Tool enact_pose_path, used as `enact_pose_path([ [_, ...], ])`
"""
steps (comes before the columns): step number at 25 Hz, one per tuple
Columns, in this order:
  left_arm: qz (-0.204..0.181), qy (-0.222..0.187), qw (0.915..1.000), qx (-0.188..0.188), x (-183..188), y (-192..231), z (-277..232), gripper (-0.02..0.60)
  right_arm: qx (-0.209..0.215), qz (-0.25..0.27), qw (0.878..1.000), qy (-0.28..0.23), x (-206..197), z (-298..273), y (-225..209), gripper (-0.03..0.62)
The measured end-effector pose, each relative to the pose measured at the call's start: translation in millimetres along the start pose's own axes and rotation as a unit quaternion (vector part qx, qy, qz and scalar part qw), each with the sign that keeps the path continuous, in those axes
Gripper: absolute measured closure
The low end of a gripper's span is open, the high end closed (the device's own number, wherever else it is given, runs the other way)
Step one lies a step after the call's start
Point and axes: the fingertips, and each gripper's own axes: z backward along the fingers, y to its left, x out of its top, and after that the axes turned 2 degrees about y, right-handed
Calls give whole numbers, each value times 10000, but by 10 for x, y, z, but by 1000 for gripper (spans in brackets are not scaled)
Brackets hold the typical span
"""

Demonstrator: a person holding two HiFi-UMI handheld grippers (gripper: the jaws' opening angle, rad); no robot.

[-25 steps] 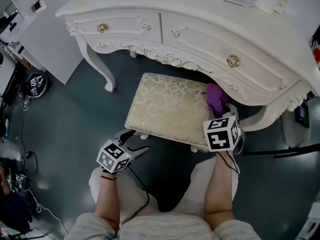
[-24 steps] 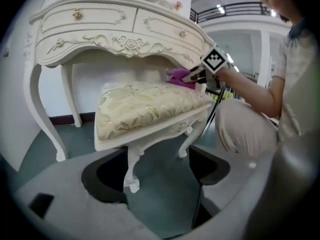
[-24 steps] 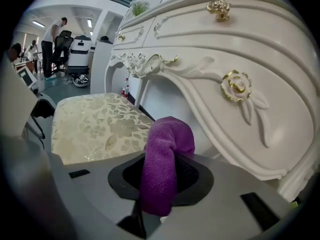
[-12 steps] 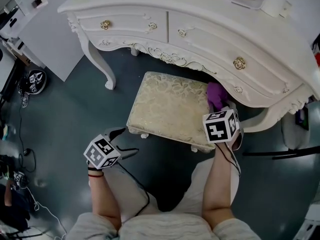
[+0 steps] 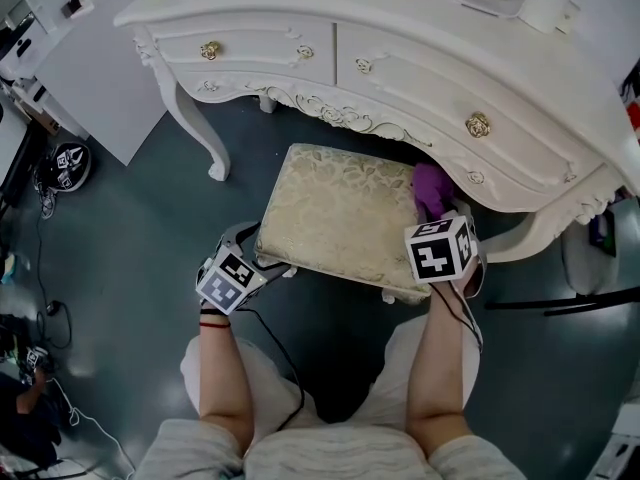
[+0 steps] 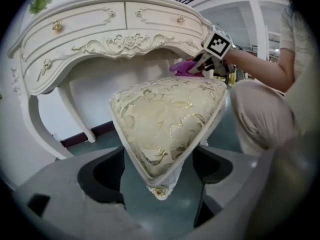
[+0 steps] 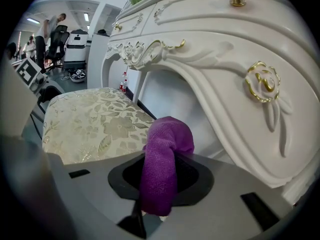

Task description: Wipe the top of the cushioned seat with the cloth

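Purple cloth stands pinched in the right gripper, whose jaws are clenched on its lower part while the free end rises and folds over just ahead of them. In the head view this cloth sits at the far right corner of the cushioned seat, close under the carved front edge of the desk; whether it presses on the gold-patterned fabric I cannot tell. The left gripper is spread wide, its jaws having just been opening, and the near left corner of the seat, with the small rosette on its white frame, lies between them. Both dark pads stand clear of the corner on either side, so nothing is grasped there. The seat's far edge runs partly beneath the desk's scalloped apron, leaving little room above the cloth, and the drawer pull hangs near on the right. The rest of the cushion top lies bare from the cloth across to the left edge. Dark teal floor opens broadly to the left of the seat, with the curved desk leg well apart at the far left. Along the near edge the person's knees come close to the seat's right front corner, and a thin black cable trails back from the left gripper.
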Motion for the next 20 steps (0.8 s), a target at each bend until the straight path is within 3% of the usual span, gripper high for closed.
enact_pose_path([
  [6,-27,-370,9992,117,8,14,-5,161,-59,-24,10000,41,69,-48,22,505],
  [20,-156,-390,9991,76,2,22,-3,173,11,-8,10000,26,383,-193,280,505],
])
